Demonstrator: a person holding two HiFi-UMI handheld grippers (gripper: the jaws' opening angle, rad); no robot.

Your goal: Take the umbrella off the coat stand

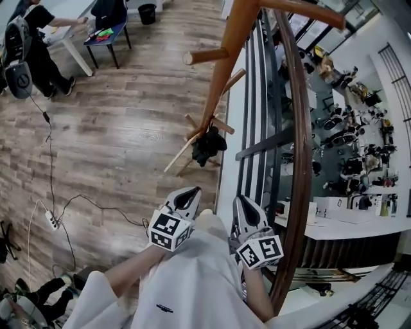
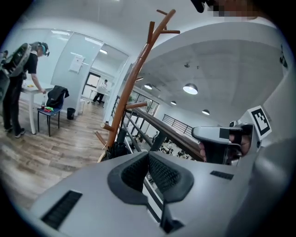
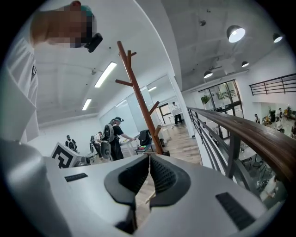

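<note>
The wooden coat stand (image 1: 226,58) rises by the railing, and a folded black umbrella (image 1: 209,145) hangs low on it among the lower pegs. Both grippers are held close to my body, short of the stand. My left gripper (image 1: 188,193) is shut and empty, as is my right gripper (image 1: 243,200). In the left gripper view the shut jaws (image 2: 148,155) point toward the stand (image 2: 134,74), with the umbrella (image 2: 113,149) just beyond the jaw tips and the right gripper (image 2: 222,139) alongside. In the right gripper view the shut gripper (image 3: 149,159) faces the stand (image 3: 141,102).
A wooden-topped metal railing (image 1: 292,128) runs along the right, with a drop to a lower floor behind it. A person (image 1: 38,45) stands at a table far left, near a chair (image 1: 109,26) and a bin (image 1: 147,13). Cables and a power strip (image 1: 51,222) lie on the wood floor.
</note>
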